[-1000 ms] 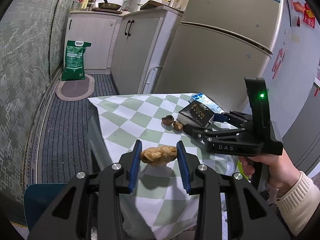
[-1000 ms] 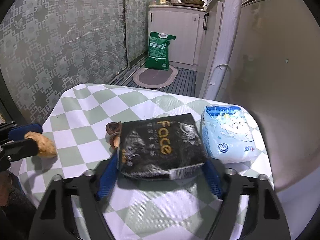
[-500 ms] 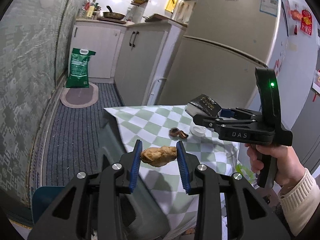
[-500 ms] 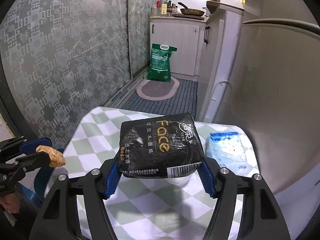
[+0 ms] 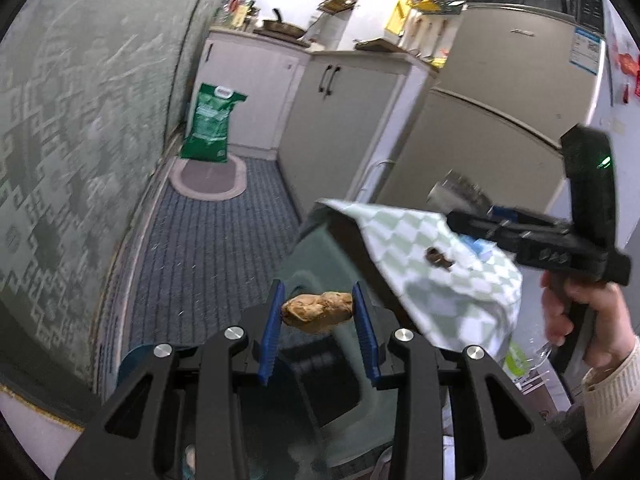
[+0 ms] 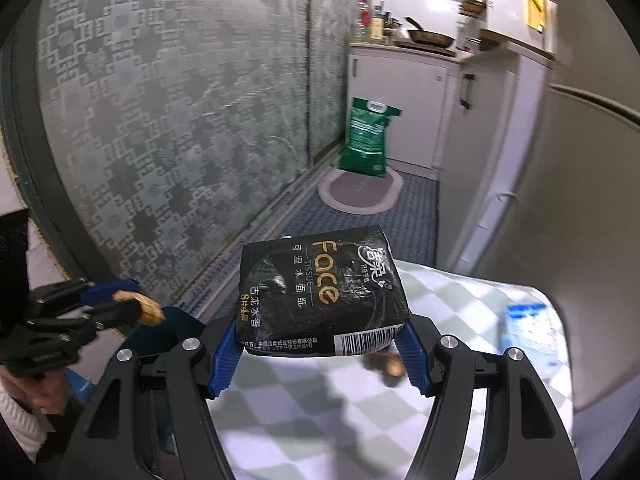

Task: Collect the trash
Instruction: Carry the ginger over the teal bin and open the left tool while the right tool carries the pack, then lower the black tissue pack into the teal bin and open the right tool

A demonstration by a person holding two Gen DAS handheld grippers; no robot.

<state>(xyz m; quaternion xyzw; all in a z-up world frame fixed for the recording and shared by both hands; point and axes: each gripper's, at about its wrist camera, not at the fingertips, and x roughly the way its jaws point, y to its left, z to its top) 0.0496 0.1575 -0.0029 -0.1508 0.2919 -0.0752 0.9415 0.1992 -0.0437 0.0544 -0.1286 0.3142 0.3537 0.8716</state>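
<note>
Checkered tablecloth (image 6: 460,300); crinkled black packet (image 6: 320,300)

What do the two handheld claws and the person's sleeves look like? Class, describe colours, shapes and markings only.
Each claw, left claw and right claw, is a black frame with cut-out arms, silver bolts and ribbed blue pads. The right claw's upright black housing carries a green light. Both sleeves are cream ribbed knit. No cables show.

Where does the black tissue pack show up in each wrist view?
Left wrist: black tissue pack, blurred, right of centre, in the right gripper.
Right wrist: bottom centre, clamped between the jaws, above the table.
Shared landmark: green bag on the floor.
</note>
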